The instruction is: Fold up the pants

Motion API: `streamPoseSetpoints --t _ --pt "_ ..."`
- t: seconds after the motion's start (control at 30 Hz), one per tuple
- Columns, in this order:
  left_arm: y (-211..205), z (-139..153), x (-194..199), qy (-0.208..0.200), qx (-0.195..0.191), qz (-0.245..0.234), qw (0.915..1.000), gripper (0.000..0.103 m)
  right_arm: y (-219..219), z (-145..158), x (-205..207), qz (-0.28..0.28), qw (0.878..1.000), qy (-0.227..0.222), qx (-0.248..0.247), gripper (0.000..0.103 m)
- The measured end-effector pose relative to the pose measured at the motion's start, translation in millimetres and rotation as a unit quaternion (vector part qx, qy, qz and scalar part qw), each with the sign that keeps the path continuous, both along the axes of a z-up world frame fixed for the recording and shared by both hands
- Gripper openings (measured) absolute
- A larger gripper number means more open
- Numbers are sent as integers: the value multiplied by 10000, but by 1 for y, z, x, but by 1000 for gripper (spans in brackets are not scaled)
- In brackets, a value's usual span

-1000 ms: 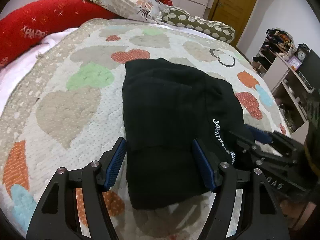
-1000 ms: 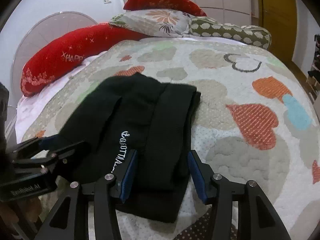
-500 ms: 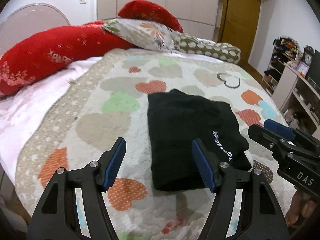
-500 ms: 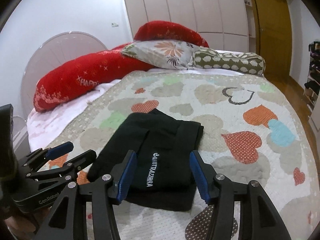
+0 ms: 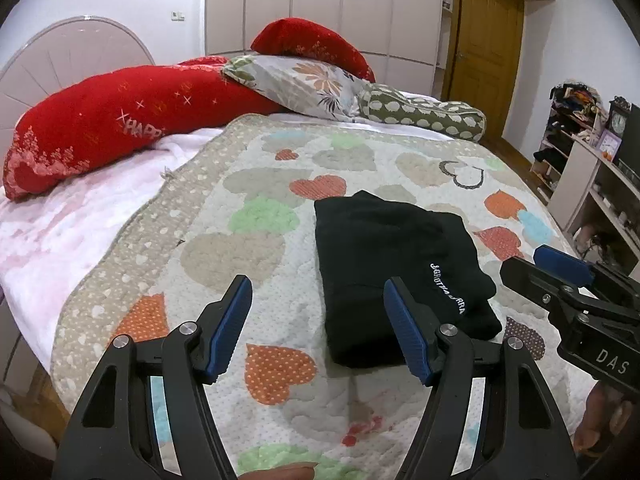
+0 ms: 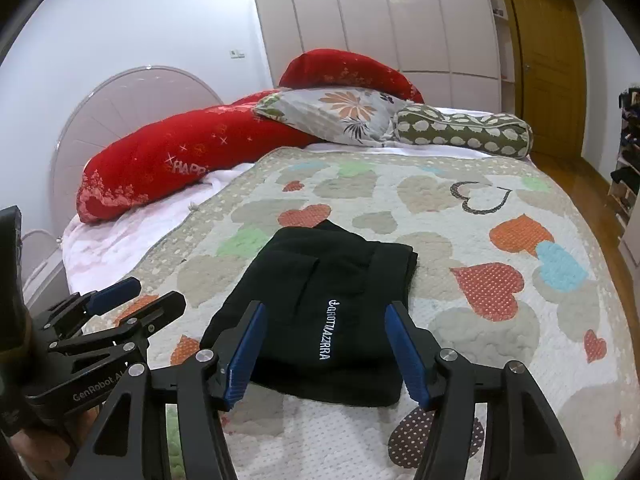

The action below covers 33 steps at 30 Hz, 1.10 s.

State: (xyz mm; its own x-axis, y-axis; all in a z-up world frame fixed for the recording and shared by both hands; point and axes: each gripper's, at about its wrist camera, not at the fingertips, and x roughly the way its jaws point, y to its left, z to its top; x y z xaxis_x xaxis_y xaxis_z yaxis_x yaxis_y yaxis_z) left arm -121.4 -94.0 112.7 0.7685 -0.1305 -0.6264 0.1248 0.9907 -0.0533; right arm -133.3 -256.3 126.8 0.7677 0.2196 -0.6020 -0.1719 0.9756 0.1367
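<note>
Both grippers (image 5: 318,330) clear of pants (image 5: 394,268)

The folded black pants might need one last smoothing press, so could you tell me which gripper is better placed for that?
Probably the right gripper: the pants lie centred between its open fingers. From the left gripper, also open, they sit off to the right.

bed (image 6: 500,360) w/ heart quilt | folded blk pants (image 6: 328,316) | pillows (image 6: 340,116) at headboard
</note>
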Motion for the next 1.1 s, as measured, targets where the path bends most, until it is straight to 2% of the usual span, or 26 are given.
streamPoseSetpoints --t 1.1 --pt "5 -2 0 37 -10 5 10000 69 9 -10 5 106 9997 208 -105 61"
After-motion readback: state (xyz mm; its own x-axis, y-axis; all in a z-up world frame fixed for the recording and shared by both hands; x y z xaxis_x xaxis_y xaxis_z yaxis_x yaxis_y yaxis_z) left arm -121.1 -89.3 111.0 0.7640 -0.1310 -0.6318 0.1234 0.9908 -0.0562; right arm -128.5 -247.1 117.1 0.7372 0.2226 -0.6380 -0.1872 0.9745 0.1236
